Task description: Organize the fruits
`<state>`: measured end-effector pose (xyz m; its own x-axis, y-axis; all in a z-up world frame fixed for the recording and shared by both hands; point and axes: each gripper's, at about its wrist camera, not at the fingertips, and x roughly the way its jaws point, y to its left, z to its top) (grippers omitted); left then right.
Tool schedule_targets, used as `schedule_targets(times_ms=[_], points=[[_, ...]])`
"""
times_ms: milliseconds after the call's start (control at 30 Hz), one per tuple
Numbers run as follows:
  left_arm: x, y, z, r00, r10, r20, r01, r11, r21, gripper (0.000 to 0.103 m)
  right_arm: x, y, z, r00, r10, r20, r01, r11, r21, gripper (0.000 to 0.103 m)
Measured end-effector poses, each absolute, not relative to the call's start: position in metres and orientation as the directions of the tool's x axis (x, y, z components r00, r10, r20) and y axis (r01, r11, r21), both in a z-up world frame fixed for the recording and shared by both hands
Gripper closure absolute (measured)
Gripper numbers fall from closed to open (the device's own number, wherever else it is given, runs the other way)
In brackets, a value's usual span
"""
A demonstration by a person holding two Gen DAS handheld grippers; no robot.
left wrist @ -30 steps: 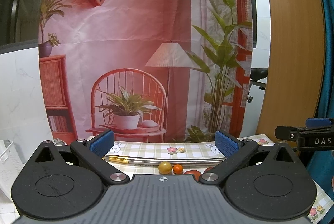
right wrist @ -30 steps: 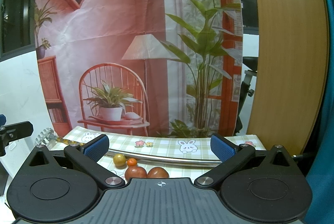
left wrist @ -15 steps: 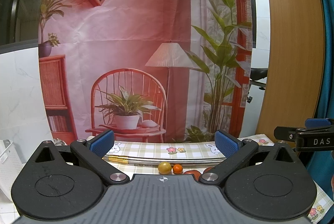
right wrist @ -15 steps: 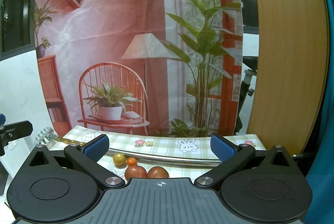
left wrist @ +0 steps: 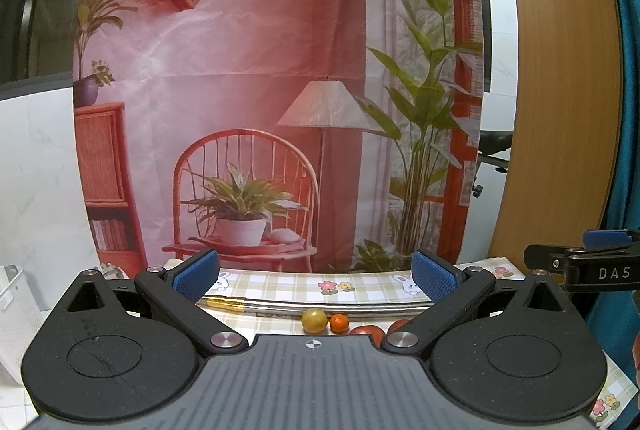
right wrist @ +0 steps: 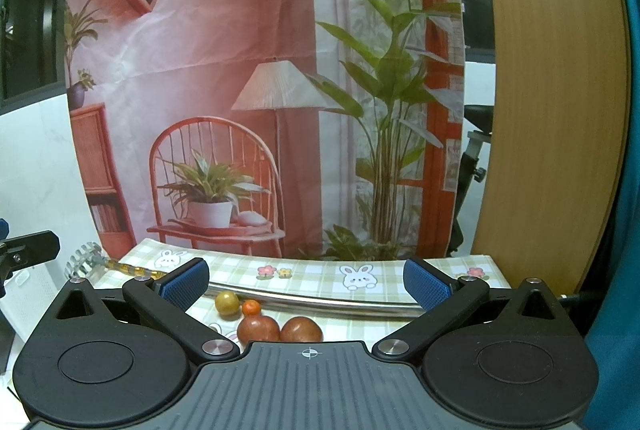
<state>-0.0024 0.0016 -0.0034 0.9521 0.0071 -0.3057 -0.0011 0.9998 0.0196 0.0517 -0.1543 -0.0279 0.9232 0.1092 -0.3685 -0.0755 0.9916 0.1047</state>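
Several small fruits lie on a checked tablecloth (right wrist: 312,272). A yellow-green round fruit (right wrist: 227,303) sits beside a tiny orange one (right wrist: 251,307); two red-brown fruits (right wrist: 258,329) (right wrist: 301,329) lie nearer me. The left wrist view shows the yellow fruit (left wrist: 314,320), the orange one (left wrist: 339,322) and the red ones (left wrist: 365,330) partly hidden by the gripper body. My left gripper (left wrist: 315,276) is open and holds nothing. So is my right gripper (right wrist: 306,280), hovering above and short of the fruits. The right gripper's finger (left wrist: 580,264) shows at the left view's right edge.
A long metal rod (right wrist: 320,300) with a gold section and a toothed wheel end (right wrist: 84,264) lies across the cloth behind the fruits. A printed room backdrop (right wrist: 260,89) hangs behind the table. A wooden panel (right wrist: 556,109) stands right; a white basket (left wrist: 16,302) left.
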Motion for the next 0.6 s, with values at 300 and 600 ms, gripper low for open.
schedule_targets(times_ms=[300, 600], points=[[0.0, -0.003, -0.007, 0.948, 0.029, -0.318, -0.013, 0.999, 0.052, 0.0, 0.056, -0.153, -0.039, 0.917, 0.109, -0.383, -0.073, 0.992, 0.105, 0.0], [0.013, 0.003, -0.025, 0.935, 0.038, -0.354, -0.012, 0.997, 0.074, 0.0, 0.072, -0.163, -0.065, 0.908, 0.16, -0.388, -0.119, 0.985, 0.129, 0.0]])
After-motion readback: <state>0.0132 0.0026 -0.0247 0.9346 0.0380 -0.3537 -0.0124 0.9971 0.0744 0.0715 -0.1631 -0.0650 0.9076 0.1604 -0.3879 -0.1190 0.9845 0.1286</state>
